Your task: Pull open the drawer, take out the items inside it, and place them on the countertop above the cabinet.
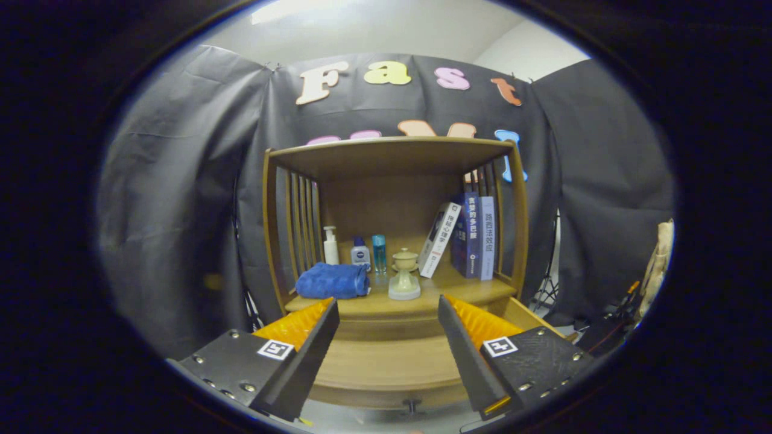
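Note:
A wooden cabinet [392, 150] stands ahead against the cloth wall. Its drawer [386, 371] is pulled out toward me, with a small knob [412, 405] on its front, low between my fingers. The part of the drawer's inside that shows is bare wood. On the countertop [434, 292] lie a folded blue towel [333, 281] and a cream lidded jar [404, 275]. My gripper [388, 301] hangs above the drawer, open, with nothing between its fingers [298, 346].
At the back of the countertop stand a white pump bottle [330, 246], a small white bottle [360, 253] and a clear blue bottle [379, 253]. Three books [473, 235] lean at the right. Slatted side walls and a top board enclose the shelf. Stands and gear sit right of the cabinet.

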Tool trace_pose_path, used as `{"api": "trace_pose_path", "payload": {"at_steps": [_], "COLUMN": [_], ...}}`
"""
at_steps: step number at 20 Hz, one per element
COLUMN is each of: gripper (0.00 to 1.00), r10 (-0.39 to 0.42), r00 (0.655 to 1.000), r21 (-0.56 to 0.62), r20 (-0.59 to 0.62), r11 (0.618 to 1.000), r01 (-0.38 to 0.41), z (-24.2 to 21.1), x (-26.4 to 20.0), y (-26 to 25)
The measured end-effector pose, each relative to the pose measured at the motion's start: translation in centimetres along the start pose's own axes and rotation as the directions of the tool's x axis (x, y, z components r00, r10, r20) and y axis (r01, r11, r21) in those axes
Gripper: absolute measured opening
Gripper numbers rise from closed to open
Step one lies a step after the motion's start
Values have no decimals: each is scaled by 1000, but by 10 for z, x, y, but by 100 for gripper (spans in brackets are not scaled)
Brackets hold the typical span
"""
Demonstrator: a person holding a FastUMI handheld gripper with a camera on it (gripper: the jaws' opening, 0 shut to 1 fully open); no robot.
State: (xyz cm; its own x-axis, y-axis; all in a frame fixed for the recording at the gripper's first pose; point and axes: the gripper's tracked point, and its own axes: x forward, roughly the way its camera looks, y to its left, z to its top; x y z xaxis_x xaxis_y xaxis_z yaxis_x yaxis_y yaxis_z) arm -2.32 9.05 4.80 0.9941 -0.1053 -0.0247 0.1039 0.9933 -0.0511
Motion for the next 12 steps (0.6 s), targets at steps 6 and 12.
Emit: {"api": "trace_pose_path", "payload": {"at_steps": [6,12], "gripper": [98,98], "r10": [18,22], "r00": [1000,998], "r21": [-35,-55], "r20": [-1,-51], "r11": [999,998], "r01": [-18,-25], "z": [-44,-93], "x": [-45,-52], "y": [-2,-15]}}
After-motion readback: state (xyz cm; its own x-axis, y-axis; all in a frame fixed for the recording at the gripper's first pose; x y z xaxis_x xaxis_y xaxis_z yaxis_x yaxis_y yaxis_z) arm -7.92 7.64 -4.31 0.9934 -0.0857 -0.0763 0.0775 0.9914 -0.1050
